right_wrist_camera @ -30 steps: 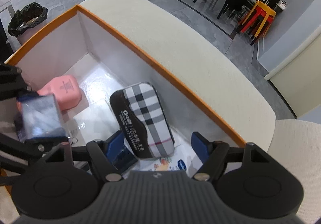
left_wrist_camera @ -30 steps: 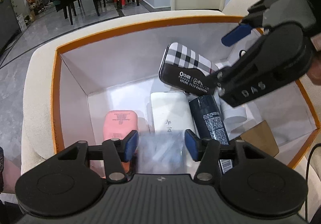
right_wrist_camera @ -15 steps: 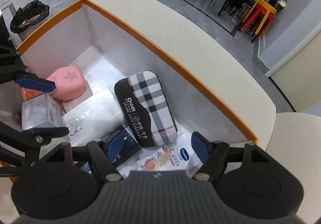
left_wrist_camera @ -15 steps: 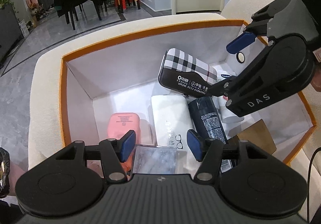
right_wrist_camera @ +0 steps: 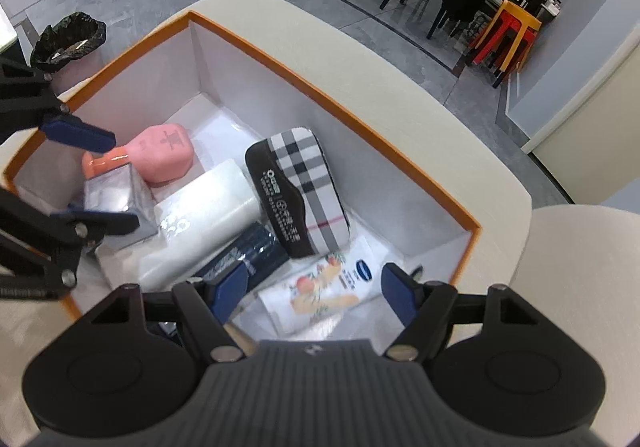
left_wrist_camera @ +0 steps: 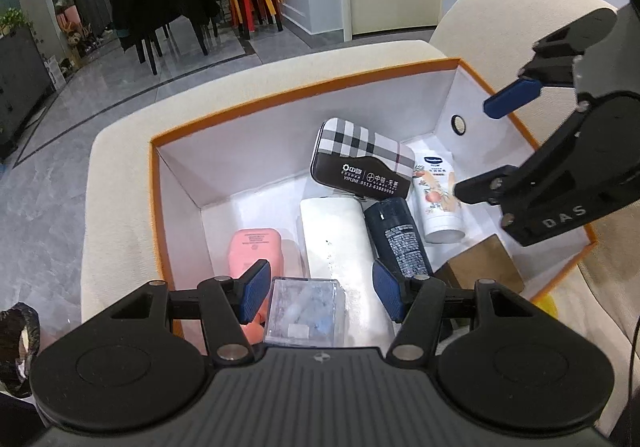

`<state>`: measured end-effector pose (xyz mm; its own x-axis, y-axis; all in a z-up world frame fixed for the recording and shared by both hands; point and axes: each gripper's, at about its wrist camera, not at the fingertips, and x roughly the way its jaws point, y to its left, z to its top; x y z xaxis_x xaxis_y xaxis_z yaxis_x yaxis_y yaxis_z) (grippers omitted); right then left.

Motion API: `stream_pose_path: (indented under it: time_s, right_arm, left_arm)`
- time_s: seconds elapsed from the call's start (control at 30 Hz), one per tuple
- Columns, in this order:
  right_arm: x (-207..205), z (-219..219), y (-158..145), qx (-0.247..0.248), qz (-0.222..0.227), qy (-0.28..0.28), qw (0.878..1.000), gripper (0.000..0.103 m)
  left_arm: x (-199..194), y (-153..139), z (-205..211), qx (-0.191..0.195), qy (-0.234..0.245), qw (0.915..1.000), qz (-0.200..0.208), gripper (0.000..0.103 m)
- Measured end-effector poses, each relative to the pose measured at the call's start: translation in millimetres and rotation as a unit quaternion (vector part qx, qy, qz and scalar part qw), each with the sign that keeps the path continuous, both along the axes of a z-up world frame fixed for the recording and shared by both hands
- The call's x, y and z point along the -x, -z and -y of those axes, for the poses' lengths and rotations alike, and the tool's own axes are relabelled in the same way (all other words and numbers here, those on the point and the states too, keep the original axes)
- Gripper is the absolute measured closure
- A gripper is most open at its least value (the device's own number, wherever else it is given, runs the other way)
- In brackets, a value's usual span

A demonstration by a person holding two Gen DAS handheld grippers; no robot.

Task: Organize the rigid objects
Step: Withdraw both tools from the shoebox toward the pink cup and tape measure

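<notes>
My left gripper (left_wrist_camera: 320, 289) gapes above the clear box (left_wrist_camera: 304, 311) inside the orange-rimmed box (left_wrist_camera: 304, 87); right gripper (right_wrist_camera: 310, 297) spread, empty.

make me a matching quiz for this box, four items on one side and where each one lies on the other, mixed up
Items:
1. plaid case
2. pink case
3. clear plastic box
4. lotion tube

Places:
A. between the left gripper's open jaws
B. propped against the box's far wall
C. near the wall with the round hole
D. by the left wall, beside the white case

Pairs: 1-B, 2-D, 3-A, 4-C
</notes>
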<state>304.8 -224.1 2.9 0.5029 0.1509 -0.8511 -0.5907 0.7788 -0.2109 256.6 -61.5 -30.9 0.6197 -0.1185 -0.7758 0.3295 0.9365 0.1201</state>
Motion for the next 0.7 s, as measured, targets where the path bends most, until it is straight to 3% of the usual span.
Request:
stream_pose_path:
  time_s: [0.43,0.7]
  right_arm:
    - [59.6,35.8,-33.4,-0.017,0.018,0.016,1.000,0.030]
    - [99.9,53.6,-55.8,-0.054,0.026,0.034,0.998,0.030]
  left_arm:
    - [38.2,-37.3,3.5,-0.005,0.004,0.9995,0.030,0.034]
    - [64.7,-61.8,1.4,-0.006,0.007,0.9986,0.052,0.034]
